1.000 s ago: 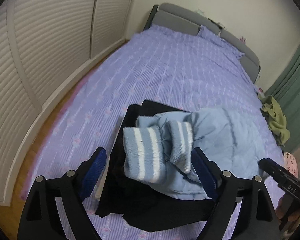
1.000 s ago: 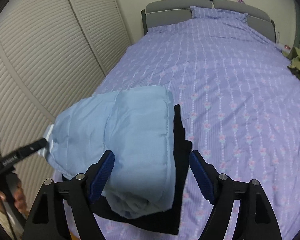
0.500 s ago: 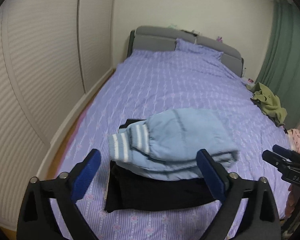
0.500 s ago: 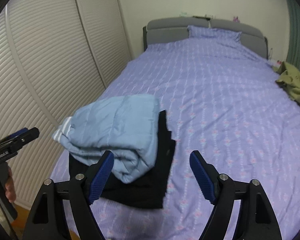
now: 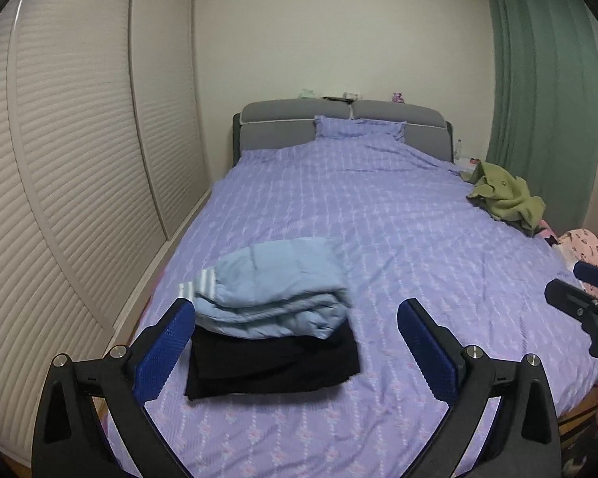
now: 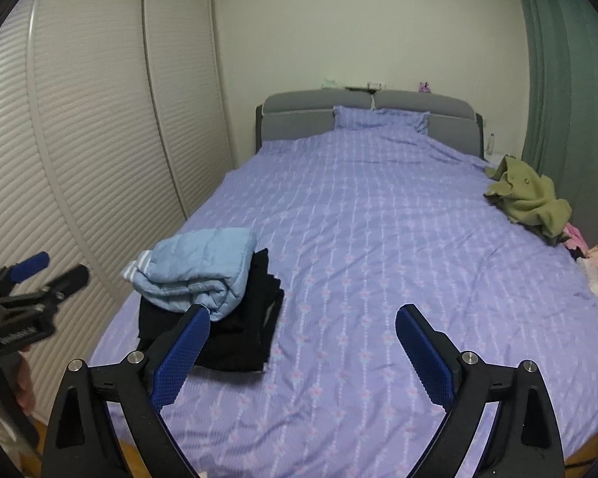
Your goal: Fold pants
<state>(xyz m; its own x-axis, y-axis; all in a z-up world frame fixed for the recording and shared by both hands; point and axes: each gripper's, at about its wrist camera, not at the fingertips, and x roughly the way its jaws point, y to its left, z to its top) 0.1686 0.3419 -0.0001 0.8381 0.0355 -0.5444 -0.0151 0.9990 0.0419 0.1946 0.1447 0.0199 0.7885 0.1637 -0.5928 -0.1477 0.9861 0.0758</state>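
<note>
Folded light-blue quilted pants (image 5: 275,288) with striped cuffs lie on top of a folded black garment (image 5: 271,362) at the near left corner of the purple bed (image 5: 378,239). The same pile shows in the right wrist view, blue pants (image 6: 197,275) on the black garment (image 6: 235,334). My left gripper (image 5: 297,352) is open and empty, held back above the bed's foot. My right gripper (image 6: 303,352) is open and empty, to the right of the pile. Each gripper also shows at the other view's edge.
Slatted wardrobe doors (image 5: 59,183) run along the left. An olive garment (image 5: 506,195) and pink clothes (image 5: 586,247) lie at the bed's right edge. A green curtain (image 5: 546,91) hangs at the right. A grey headboard (image 6: 370,119) stands at the far end.
Both grippers have pulled back and up from the blue pants, which now rest folded on the black garment. The view widened to take in the whole bed.
</note>
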